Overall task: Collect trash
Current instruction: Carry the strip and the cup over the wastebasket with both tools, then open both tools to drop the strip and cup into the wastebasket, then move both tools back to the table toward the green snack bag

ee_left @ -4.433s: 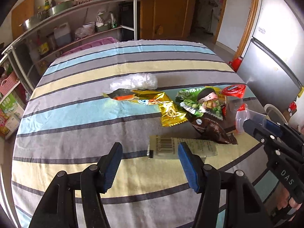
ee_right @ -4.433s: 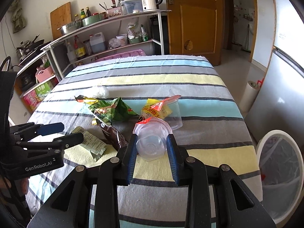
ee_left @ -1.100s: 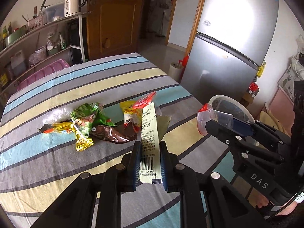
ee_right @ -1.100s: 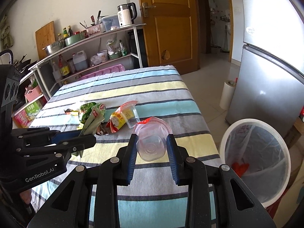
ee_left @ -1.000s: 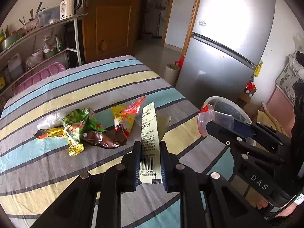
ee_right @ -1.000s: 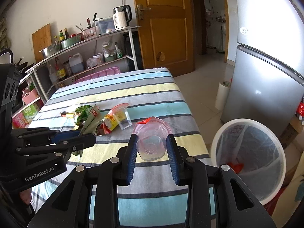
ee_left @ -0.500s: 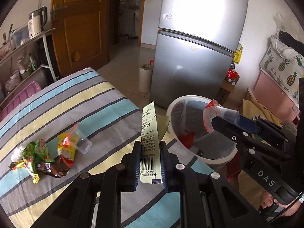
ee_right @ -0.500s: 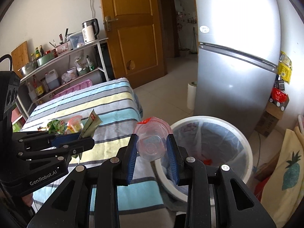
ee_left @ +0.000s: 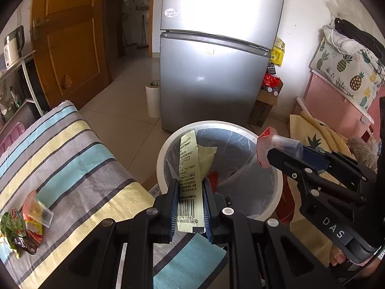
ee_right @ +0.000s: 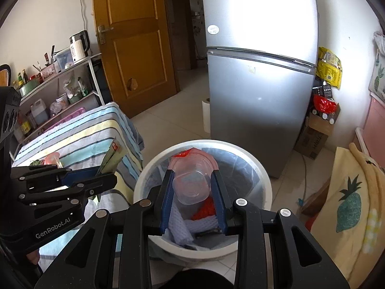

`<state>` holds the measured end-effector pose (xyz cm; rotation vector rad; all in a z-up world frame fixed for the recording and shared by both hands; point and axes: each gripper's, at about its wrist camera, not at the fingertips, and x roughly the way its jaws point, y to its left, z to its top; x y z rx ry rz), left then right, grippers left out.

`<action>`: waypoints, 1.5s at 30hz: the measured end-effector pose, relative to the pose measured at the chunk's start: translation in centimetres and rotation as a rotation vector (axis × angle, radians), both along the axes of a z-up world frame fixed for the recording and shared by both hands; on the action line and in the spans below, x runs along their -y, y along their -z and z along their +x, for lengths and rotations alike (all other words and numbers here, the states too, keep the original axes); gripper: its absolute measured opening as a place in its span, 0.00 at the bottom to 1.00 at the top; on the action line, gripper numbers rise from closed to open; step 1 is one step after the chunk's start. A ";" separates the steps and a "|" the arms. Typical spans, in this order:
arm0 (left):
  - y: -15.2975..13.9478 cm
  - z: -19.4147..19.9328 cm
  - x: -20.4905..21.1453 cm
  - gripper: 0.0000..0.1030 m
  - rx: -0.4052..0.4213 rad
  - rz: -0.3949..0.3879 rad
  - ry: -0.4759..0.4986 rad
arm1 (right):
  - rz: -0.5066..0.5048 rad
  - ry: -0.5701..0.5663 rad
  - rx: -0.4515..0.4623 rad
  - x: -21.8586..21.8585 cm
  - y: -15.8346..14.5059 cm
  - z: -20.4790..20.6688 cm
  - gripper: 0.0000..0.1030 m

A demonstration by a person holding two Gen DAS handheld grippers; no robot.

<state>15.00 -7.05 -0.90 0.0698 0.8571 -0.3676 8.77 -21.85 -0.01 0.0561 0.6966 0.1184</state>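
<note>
left claw grips wrapper | right claw grips cup | both over bin

Both views are bright with daylight. A strong white glare burns out the upper door of the fridge, wiping its surface detail in both. Fisheye distortion bows the door frame and walls, and black vignette fills the corners. Focus is sharp at center; soft shadows lie under the white bin.
</note>
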 end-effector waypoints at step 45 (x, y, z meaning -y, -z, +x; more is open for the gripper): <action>-0.7 -0.4 -4.1 0.39 0.028 0.008 -0.132 | -0.021 0.029 -0.049 -0.5 1.4 1.9 0.40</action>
